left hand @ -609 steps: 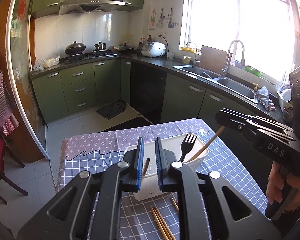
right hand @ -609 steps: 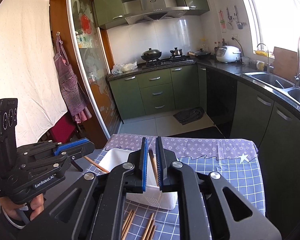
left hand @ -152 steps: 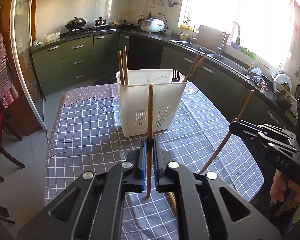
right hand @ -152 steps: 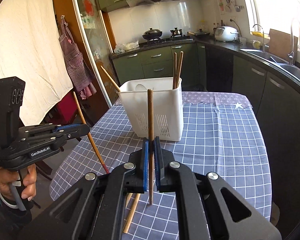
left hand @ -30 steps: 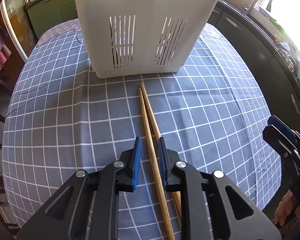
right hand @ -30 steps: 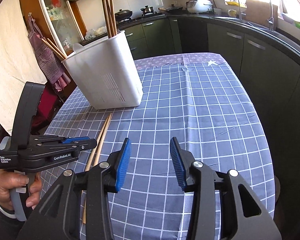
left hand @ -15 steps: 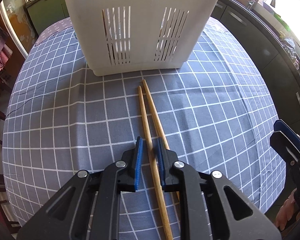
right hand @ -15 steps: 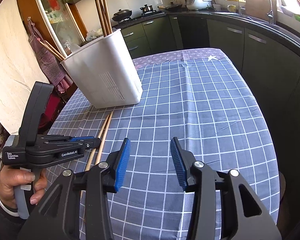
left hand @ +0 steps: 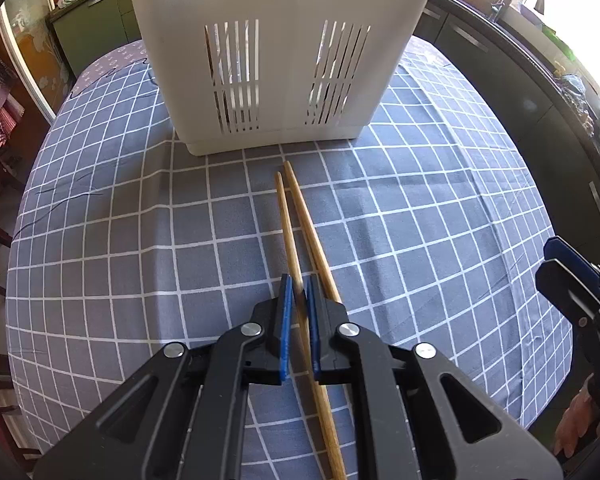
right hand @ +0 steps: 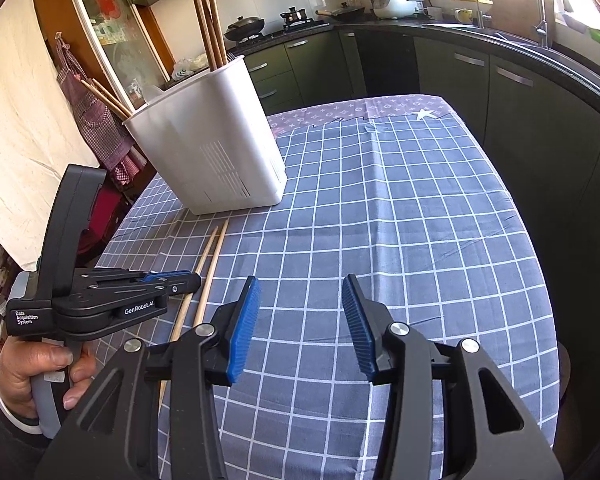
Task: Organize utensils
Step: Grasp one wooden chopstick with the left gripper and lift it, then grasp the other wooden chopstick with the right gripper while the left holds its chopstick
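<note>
Two wooden chopsticks lie side by side on the checked tablecloth (left hand: 140,240), in front of the white slotted utensil holder (left hand: 280,60). My left gripper (left hand: 299,292) points steeply down, its jaws closing until the blue pads pinch the left chopstick (left hand: 285,216). The right chopstick (left hand: 304,216) lies free beside the right finger. From the right wrist view, the left gripper (right hand: 192,280) sits low over the chopstick pair (right hand: 210,264). Several chopsticks (right hand: 208,28) stand in the holder (right hand: 208,152). My right gripper (right hand: 300,308) hovers open over bare cloth, holding nothing.
A person's hand (right hand: 40,364) holds the left gripper's handle at the table's left edge. The right gripper (left hand: 572,276) shows at the right border of the left wrist view. Dark green cabinets and a sink counter (right hand: 540,40) run behind and to the right of the table.
The left gripper's pads have closed in on the left chopstick, which lay loose between them before. The right gripper has stayed where it was, open.
</note>
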Demonstrator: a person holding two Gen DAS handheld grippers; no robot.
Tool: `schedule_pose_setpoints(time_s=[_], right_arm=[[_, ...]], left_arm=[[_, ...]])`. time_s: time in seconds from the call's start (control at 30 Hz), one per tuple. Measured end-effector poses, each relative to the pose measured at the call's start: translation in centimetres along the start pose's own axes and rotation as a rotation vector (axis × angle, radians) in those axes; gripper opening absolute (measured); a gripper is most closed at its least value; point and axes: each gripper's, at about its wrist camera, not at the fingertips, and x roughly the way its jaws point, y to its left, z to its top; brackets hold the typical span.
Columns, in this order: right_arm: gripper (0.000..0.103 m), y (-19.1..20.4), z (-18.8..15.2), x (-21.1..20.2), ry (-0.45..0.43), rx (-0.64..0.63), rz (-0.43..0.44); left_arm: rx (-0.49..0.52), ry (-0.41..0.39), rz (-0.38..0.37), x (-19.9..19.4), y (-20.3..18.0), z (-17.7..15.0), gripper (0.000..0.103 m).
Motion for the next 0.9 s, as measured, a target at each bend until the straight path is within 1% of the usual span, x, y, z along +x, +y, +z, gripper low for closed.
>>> schedule_pose_setpoints(time_s=[0.1,0.27,0.43,0.57,0.67,0.73,0.77,0.9], right_arm=[[0.043,0.3,0.1,0.2,0.009,-0.003,0.000],[0.047,1.2,0.5,1.4,0.046,-0.028,0.003],[0.047,4.0,1.4,4.1,0.109,-0.116,0.001],[0.047,6.6,1.9,7.2,0.163,-0.183,-0.003],[0.046,8.5,2.1,9.6,0.204,-0.226,-0.011],[0.042,9.7,2.1,10.9,0.223,-0.247,-0.015],[0.041,10.1,2.2,11.5,0.232,-0.253,-0.018],[0.040,11.2,2.2,12.8,0.250,-0.261,-0.032]], left_arm=[[0.003,-0.040,-0.017,-1.7,0.5,-0.3,0.008],[0.006,-0.146,-0.035,-6.1,1.4,-1.0,0.007],[0.004,-0.238,-0.039,-10.2,2.7,-2.1,0.007],[0.010,-0.297,-0.029,-12.3,3.1,-2.4,0.007],[0.015,-0.321,-0.037,-13.1,3.3,-2.5,0.007],[0.019,-0.338,-0.030,-13.5,3.4,-2.5,0.007],[0.022,-0.348,-0.026,-13.7,3.4,-2.6,0.007],[0.028,-0.363,-0.030,-14.3,3.9,-2.5,0.007]])
